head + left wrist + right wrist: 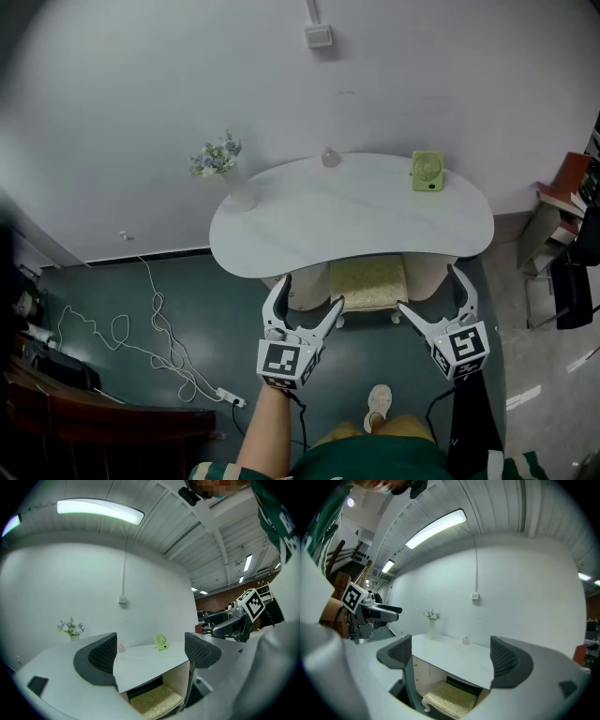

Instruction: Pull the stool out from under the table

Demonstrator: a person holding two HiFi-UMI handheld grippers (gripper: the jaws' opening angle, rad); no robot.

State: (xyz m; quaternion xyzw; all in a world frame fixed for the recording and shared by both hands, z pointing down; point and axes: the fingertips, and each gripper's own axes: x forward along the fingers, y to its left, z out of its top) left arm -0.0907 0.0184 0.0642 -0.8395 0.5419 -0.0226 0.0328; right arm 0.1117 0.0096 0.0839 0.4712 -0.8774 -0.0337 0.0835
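A stool (368, 282) with a pale yellow cushion and white legs is tucked under the white kidney-shaped table (281, 246); only its front part shows. It also shows low in the left gripper view as the stool (157, 700) and in the right gripper view as the stool (449, 699). My left gripper (307, 291) is open in front of the table's left side, nothing between its fingers. My right gripper (430, 291) is open too, held in front of the table's right side. Both hang in the air short of the stool.
On the table stand a vase of flowers (222, 164), a small pink object (330, 157) and a green fan (427, 172). A white cable and power strip (230, 399) lie on the dark floor at left. Shelving (562, 202) stands at right. My shoe (378, 405) is below.
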